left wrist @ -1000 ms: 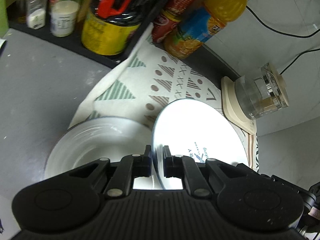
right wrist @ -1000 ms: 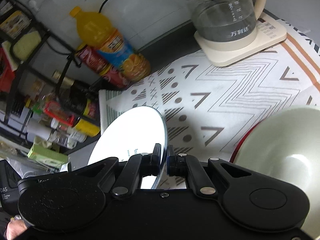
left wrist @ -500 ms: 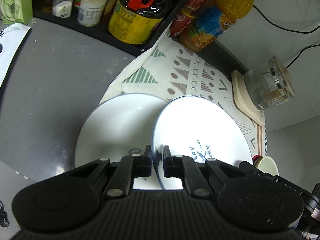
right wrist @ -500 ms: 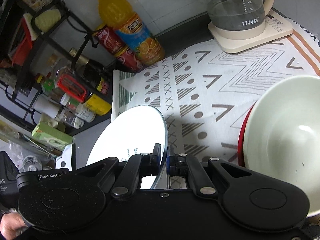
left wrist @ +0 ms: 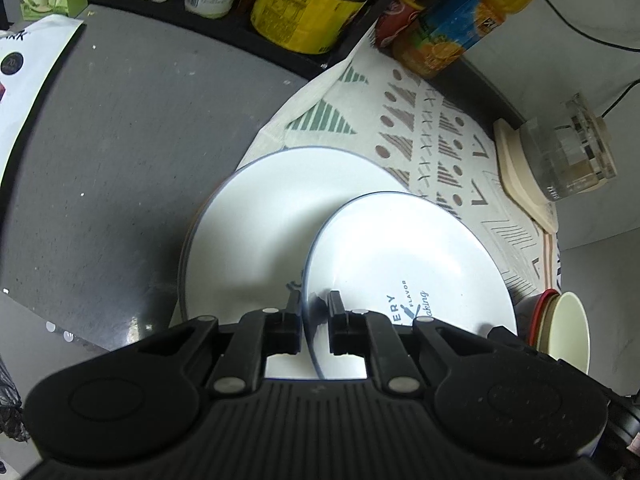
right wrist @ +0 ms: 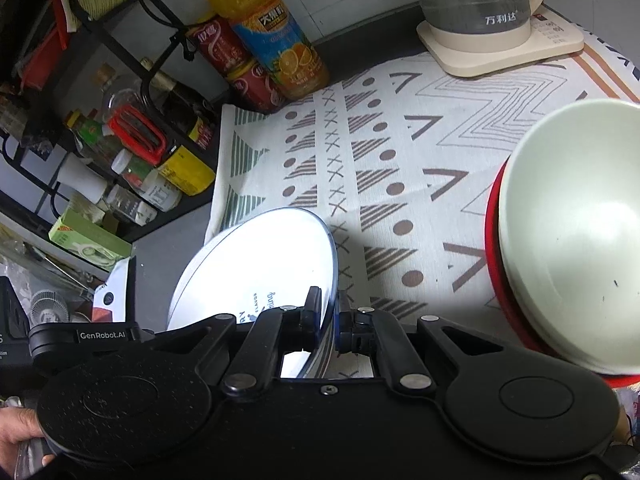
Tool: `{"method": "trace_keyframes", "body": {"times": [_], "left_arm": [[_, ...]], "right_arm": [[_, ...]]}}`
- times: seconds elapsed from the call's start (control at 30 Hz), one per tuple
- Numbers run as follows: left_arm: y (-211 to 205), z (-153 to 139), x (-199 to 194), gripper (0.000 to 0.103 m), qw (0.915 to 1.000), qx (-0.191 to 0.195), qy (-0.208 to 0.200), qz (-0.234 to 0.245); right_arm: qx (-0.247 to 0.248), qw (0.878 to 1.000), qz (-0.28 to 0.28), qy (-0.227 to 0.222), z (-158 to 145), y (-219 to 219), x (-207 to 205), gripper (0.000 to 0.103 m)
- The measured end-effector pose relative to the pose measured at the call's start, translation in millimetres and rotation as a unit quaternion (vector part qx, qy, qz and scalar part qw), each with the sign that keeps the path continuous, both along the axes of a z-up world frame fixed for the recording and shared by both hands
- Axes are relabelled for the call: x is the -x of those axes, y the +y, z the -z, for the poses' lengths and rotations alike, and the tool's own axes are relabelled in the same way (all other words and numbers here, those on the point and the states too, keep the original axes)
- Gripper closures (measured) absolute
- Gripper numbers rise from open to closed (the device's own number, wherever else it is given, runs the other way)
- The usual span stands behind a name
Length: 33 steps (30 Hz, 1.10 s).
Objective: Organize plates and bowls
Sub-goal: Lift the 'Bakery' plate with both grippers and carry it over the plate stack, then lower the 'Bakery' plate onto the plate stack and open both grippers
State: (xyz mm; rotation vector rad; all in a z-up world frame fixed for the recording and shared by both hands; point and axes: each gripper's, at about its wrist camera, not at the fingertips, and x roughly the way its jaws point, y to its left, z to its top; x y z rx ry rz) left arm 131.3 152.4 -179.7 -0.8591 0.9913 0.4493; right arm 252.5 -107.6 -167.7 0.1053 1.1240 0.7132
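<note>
Now both the left gripper and the right gripper pinch the small plate, which overlaps the big plate at frame centre more than before.

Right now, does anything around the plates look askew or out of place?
Only the small plate: both grippers, left and right, clamp its rim, and it tilts over the large plate rather than lying flat. The nested bowls look tidy; nothing spilled or broken.

Patterned cloth on grey counter. Orange drink bottle beside red cans. Glass kettle on cream base. Black rack holding condiment bottles.
</note>
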Motion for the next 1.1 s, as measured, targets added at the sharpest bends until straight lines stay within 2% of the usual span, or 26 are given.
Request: {"method": "trace_keyframes", "body": {"times": [0.7, 1.1], "left_arm": [[9.8, 21.2, -1.6, 0.089, 0.9995, -0.001, 0.029, 0.017], [12.8, 22.1, -7.0, 0.089, 0.9978, -0.027, 0.046, 0.04]], "right_arm": [[0.032, 0.999, -0.001, -0.018, 12.7, 19.2, 13.1, 0.097], [0.038, 0.999, 0.02, -0.012, 22.6, 22.4, 17.8, 0.098]]}}
